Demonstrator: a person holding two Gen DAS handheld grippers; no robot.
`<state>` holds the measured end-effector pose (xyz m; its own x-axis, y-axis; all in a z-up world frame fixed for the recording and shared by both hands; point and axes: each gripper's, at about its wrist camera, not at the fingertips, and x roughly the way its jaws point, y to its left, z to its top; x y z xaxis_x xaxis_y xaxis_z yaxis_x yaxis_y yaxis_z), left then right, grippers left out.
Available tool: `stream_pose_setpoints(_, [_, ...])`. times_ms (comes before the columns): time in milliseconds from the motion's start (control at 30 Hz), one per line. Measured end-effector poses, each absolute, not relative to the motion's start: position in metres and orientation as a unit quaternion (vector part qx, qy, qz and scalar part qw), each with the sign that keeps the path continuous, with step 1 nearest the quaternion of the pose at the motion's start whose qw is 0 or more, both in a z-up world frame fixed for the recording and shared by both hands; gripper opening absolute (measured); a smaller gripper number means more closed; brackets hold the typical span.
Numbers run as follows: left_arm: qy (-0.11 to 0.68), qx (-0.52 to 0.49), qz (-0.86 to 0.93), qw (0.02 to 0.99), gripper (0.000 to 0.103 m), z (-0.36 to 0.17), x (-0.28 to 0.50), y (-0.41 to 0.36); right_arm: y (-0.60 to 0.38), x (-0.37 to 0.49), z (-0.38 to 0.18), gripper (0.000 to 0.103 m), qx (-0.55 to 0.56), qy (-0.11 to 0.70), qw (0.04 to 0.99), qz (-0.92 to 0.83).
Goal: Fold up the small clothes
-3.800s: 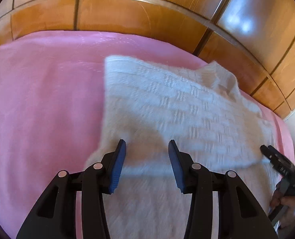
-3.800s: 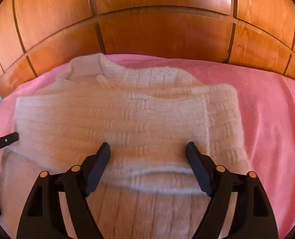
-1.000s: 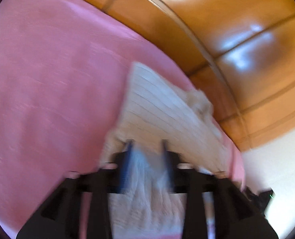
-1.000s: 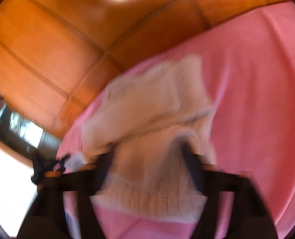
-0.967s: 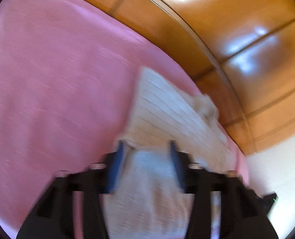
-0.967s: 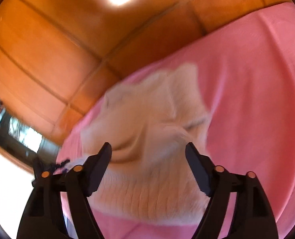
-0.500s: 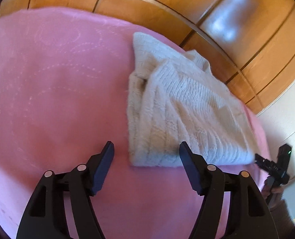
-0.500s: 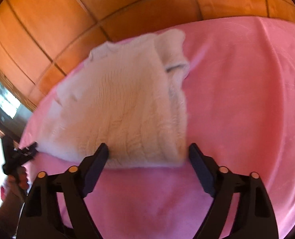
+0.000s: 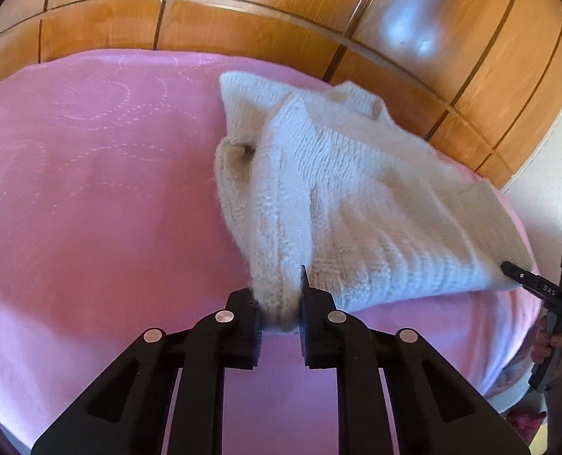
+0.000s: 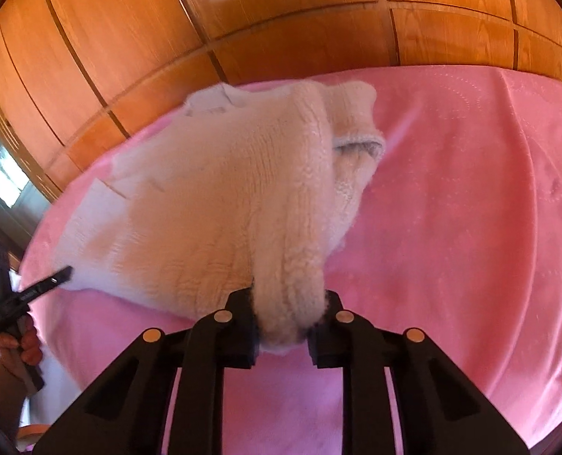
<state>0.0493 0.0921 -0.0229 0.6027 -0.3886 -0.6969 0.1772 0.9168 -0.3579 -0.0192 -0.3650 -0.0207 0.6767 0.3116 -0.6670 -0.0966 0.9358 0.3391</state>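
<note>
A cream knitted sweater (image 9: 356, 204) lies folded on a pink bedcover (image 9: 91, 197), bunched along its near edge. My left gripper (image 9: 279, 299) is shut on the near left corner of the sweater. My right gripper (image 10: 290, 314) is shut on the near right corner of the sweater (image 10: 220, 204), which is lifted and pulled toward the camera. The right gripper also shows in the left wrist view (image 9: 508, 267) at the sweater's far corner, and the left gripper shows in the right wrist view (image 10: 66, 273).
Wooden wardrobe panels (image 9: 281, 11) stand behind the bed. The pink bedcover (image 10: 470, 208) stretches wide to either side of the sweater. A white wall (image 9: 554, 174) is at the right in the left wrist view.
Both grippers were open in front of the folded sweater half a second ago. Now each has closed on a near corner and the near edge is bunched and lifted.
</note>
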Motion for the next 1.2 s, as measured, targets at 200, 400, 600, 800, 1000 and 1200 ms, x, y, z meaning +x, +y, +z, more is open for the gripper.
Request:
stream_pose_setpoints(200, [0.431,-0.154,-0.173,0.872,0.014,-0.015,0.0,0.104,-0.368,-0.066,-0.018,0.017,0.145,0.396,0.896,0.137])
stream_pose_setpoints(400, [0.463,-0.137,-0.136,0.865,0.02,-0.022,-0.043,0.112,-0.377,-0.105,-0.04,0.027,0.145,0.442,0.876,0.125])
stream_pose_setpoints(600, [0.379,-0.107,-0.143,0.908,0.021,0.026,-0.036,0.102,-0.374,-0.099,-0.001,0.05,0.116,0.377,0.914,0.094])
stream_pose_setpoints(800, [0.399,-0.021,-0.211,0.892,0.021,0.01,0.007,0.029,-0.298,-0.044,-0.018,0.048,0.042,0.396,0.904,0.155])
stream_pose_setpoints(1000, [0.433,0.011,-0.21,0.876,0.02,-0.031,0.042,-0.006,-0.263,-0.01,-0.051,0.022,0.013,0.42,0.894,0.157])
stream_pose_setpoints(1200, [0.381,0.001,-0.221,0.898,0.0,-0.011,0.031,0.0,-0.267,-0.021,-0.03,0.004,0.001,0.388,0.908,0.157])
